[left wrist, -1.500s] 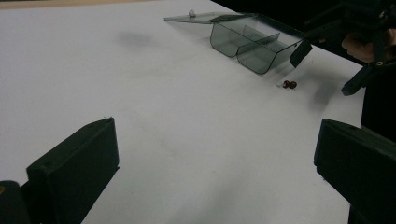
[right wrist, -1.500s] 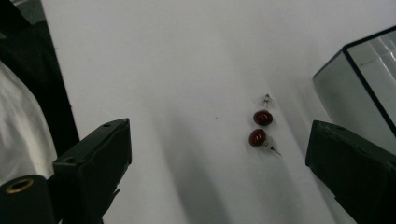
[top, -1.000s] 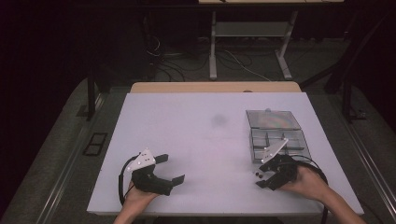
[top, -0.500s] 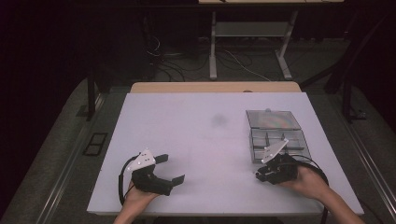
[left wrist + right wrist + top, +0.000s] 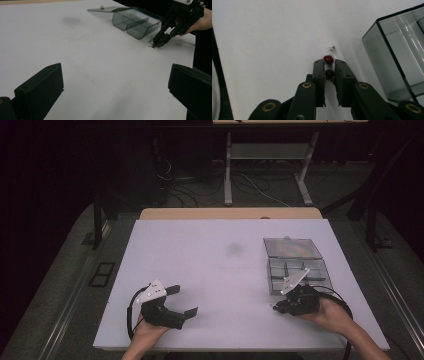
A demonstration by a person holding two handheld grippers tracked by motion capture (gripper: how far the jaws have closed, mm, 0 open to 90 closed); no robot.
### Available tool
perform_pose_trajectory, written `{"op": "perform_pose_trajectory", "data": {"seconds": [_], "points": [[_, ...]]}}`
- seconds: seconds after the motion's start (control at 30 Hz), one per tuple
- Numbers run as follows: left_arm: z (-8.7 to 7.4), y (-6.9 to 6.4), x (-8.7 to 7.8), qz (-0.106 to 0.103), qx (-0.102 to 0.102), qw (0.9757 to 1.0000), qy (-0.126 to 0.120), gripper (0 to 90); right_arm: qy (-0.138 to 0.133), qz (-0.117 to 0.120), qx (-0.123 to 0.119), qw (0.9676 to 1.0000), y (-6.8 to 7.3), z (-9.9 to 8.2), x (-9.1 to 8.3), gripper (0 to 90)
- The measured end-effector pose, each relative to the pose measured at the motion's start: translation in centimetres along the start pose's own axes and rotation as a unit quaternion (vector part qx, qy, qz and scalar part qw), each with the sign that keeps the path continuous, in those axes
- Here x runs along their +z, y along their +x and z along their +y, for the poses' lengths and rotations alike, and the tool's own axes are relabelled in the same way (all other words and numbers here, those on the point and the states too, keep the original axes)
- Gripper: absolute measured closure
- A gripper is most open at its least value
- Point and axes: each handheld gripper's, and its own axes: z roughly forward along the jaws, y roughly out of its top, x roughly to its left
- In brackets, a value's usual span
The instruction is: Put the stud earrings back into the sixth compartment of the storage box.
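On the white bench point(image 5: 210, 270), the right gripper point(image 5: 329, 65), its jaws having just closed, pinches a small dark-red beaded earring point(image 5: 328, 59) beside the smoky clear plastic compartment box point(image 5: 295, 265) (lid open). The left gripper point(image 5: 181, 301) rests, jaws spread. The tiny earring could slip from so slight a pinch.

High view down over the table point(image 5: 220, 270); claw-mounted views low, sharing the clear box point(image 5: 135, 21).

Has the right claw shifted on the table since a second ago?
No. In the high view the right claw sits at the same spot beside the clear box; its jaws have just been closing on the red beads.
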Motion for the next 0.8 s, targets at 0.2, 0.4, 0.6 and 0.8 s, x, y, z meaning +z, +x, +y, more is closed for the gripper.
{"op": "perform_pose_trajectory", "data": {"seconds": [0.2, 0.4, 0.6, 0.8], "points": [[0.0, 0.0, 0.0, 0.0, 0.0, 1.0, 0.0, 0.0, -0.011, 0.0, 0.011, 0.9999, -0.3, -0.1, -0.8, 78.9], [0.0, 0.0, 0.0, 0.0, -0.001, 1.0, 0.001, 0.0, -0.021, 0.01, 0.027, 0.9994, -0.4, -0.3, -1.8, 78.9], [0.0, 0.0, 0.0, 0.0, 0.0, 1.0, 0.001, 0.0, -0.026, 0.012, 0.033, 0.999, -0.3, -0.3, -2.7, 78.9], [0.0, 0.0, 0.0, 0.0, 0.0, 1.0, 0.001, 0.0, -0.032, 0.01, 0.039, 0.9987, -0.5, -0.4, -4.0, 78.9]]}}
